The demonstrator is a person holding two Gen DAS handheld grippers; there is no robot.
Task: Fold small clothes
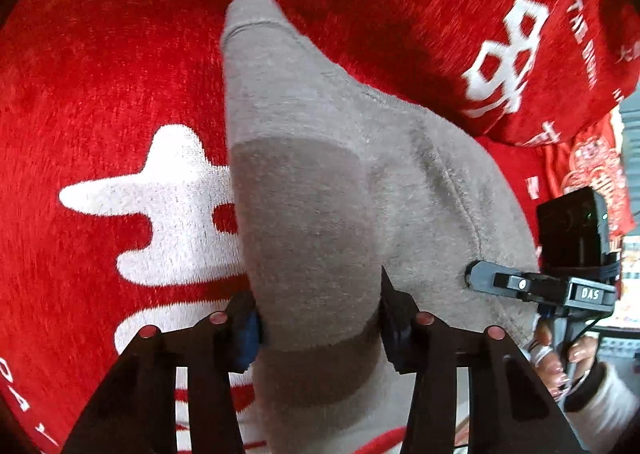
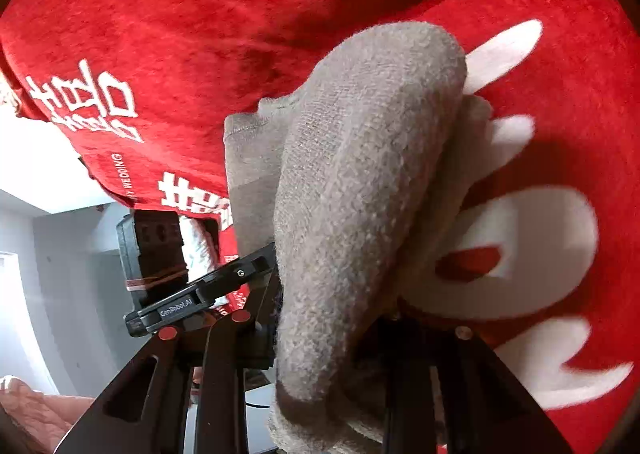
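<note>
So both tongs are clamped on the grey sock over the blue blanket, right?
Not quite: the blanket is red with white lettering, as the left wrist view shows. Both the left tongs and the right tongs do grip the grey sock.

It looks like a room in a home, dressed for a wedding. A red plush cover [image 1: 120, 54] with big white Chinese characters fills both views, and the small print "WEDDING" [image 2: 127, 174] runs along its edge in the right wrist view. Past that edge stand plain pale walls [image 2: 60, 246] and a strip of bright white. A bit of pink fabric [image 2: 28, 406] lies low in the corner. In the left wrist view, more red printed cloth [image 1: 592, 174] hangs at the far right.
</note>
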